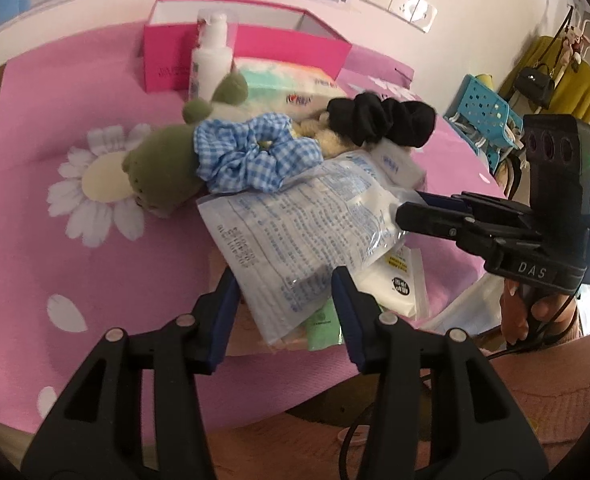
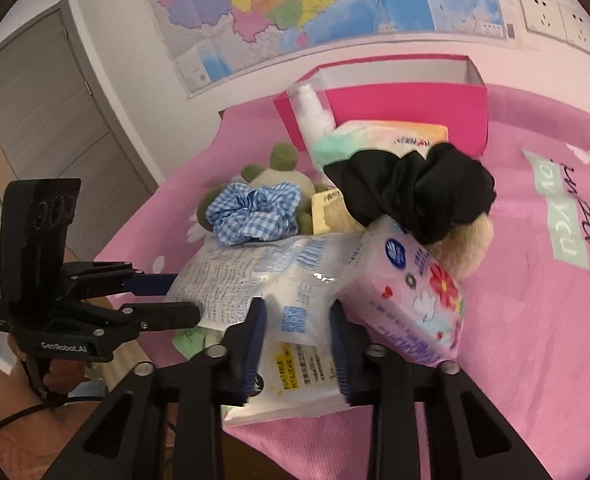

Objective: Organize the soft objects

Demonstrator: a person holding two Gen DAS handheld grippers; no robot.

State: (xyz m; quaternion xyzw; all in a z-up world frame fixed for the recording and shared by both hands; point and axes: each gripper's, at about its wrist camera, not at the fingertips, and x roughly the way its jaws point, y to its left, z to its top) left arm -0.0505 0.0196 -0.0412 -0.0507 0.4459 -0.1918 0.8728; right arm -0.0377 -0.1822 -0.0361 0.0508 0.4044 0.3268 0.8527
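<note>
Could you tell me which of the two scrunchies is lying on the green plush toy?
It is the blue gingham scrunchie, draped over the green plush toy. The black scrunchie sits farther right, on the cream fluffy item and tissue pack instead.

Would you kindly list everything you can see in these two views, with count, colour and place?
box: one, pink, open, at the back of the pink cloth
bottle: one, white, upright before the box
soft toy: one, green, left of the pile
scrunchies: two, blue check on the toy, black atop the pile
tissue packs: two, pastel near the box, floral on the right
clear packet: one, printed blue, in front
map: one, on the wall
sockets: white, on the wall
left gripper: fingers around the packet's near end
right gripper: fingers around the packet's other end
</note>
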